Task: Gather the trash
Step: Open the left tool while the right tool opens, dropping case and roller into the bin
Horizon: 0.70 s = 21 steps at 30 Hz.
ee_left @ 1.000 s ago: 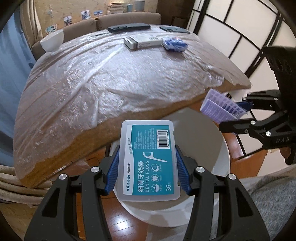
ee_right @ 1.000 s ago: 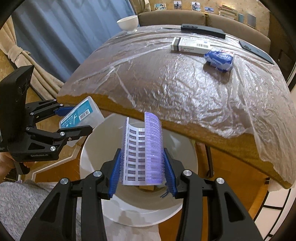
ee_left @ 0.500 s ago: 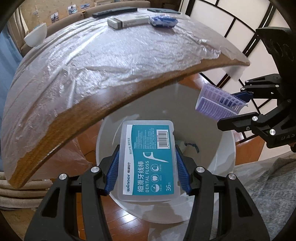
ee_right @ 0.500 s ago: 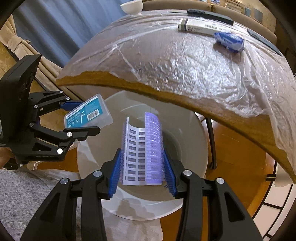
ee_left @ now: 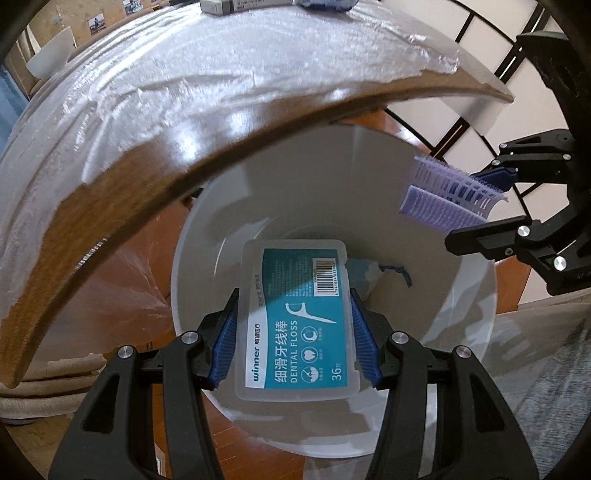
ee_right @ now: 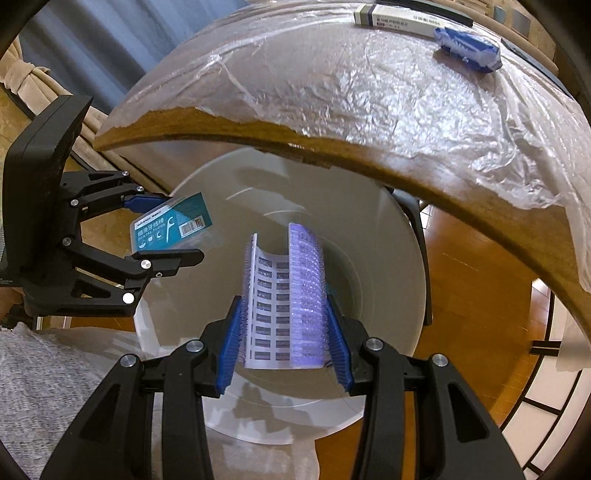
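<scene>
Now both grippers are sitting lower than a second ago, over the mouth of the white trash bin (ee_left: 454, 306) rather than level with the table edge (ee_left: 122, 206). Left gripper (ee_left: 295, 332) is clamping a dental floss box (ee_left: 299, 321) between its blue pads, label up, directly above the bin interior. Right gripper (ee_right: 284, 328) is pinching a purple hair roller (ee_right: 284, 306) lengthwise, also above the bin. Left view alone is showing a dark thread-like scrap (ee_left: 399, 271) inside the bin. Right view alone is showing a crumpled blue packet (ee_right: 467, 48) touching a long white carton (ee_right: 395, 20) on the plastic-covered tabletop beyond.
</scene>
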Motion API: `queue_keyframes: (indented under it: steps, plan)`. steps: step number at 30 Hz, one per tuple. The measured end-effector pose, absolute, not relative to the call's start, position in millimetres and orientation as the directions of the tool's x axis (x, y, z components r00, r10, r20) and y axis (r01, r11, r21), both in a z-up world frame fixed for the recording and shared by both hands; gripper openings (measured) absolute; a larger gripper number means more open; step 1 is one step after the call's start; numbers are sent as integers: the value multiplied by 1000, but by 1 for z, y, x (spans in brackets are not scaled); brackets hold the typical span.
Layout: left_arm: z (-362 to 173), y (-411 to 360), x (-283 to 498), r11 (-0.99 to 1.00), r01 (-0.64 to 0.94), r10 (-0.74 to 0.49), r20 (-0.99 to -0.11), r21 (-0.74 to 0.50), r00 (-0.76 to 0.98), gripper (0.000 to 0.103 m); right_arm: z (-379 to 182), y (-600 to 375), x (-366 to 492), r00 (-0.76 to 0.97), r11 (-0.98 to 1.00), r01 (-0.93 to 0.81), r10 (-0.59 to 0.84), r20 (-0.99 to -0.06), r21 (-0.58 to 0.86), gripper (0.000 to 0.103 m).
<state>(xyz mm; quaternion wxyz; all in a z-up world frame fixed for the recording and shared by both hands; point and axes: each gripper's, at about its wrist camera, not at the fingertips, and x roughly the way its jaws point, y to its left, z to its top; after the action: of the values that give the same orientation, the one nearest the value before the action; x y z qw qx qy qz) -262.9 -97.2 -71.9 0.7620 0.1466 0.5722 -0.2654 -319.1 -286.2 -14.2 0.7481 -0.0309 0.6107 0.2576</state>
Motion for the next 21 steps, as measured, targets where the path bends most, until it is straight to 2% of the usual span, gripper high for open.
queue_keyframes:
  steps: [18,19,20,21]
  plan:
    - [-101,-117,-260,803,590,-213,-965,-83,155,56,-40,-278,-314,96,873,-419,316,-944,250,43]
    - [-102,-117,-260,797,596,-220,-965,-95,140,58,-40,-278,-314,100,872,-420,319,-942,251,55]
    - [-99,-119,-260,798,596,-215,-966,-90,142,73,-38,-281,-315,116,879,-412,312,-943,240,66]
    - [-97,-120,-260,803,592,-207,-965,-72,163,85,-35,-282,-315,136,885,-403,308,-942,231,86]
